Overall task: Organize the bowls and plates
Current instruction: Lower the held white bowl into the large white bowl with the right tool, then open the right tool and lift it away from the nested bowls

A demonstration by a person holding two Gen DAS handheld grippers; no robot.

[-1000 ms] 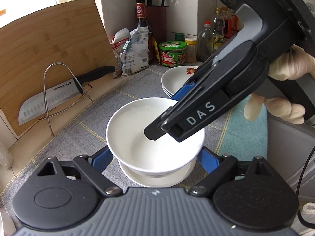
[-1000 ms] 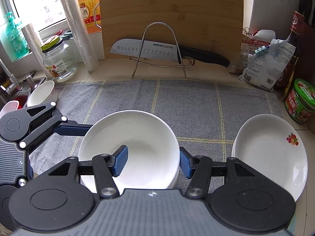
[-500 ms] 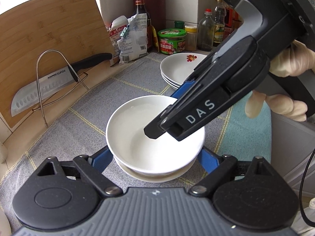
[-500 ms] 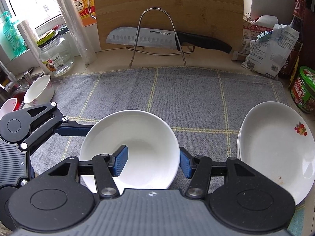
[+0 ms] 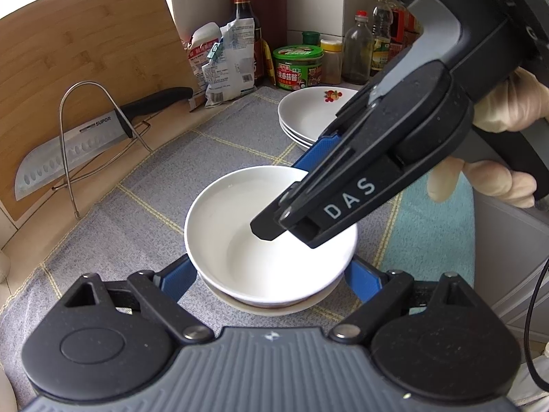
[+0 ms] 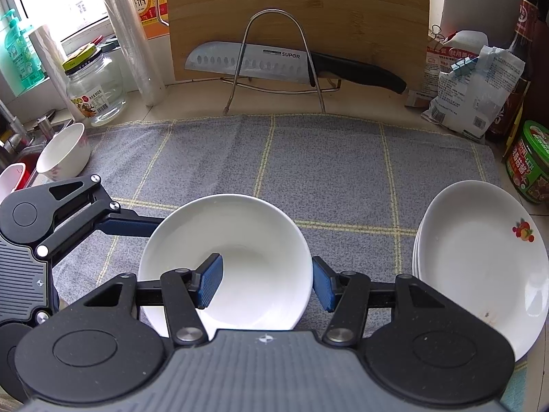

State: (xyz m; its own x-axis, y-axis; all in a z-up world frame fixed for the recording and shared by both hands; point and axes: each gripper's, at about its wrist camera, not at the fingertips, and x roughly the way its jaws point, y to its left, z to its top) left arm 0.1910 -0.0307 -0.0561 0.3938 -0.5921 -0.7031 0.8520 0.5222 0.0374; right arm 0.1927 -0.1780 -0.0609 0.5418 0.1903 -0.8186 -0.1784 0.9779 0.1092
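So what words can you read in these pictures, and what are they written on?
"SUPOR": on the knife blade in the wire stand.
"DAS": on the right gripper, seen from the left wrist.
Chinese print on the green tub, the orange carton, the clipped bags, the sauce bottle and the glass jar: too small or blurred to read.

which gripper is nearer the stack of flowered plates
Right. The right gripper, shut on the white bowl's rim, sits just beside the stack of flowered plates. The left gripper straddles the bowl stack from its far side, farther away.
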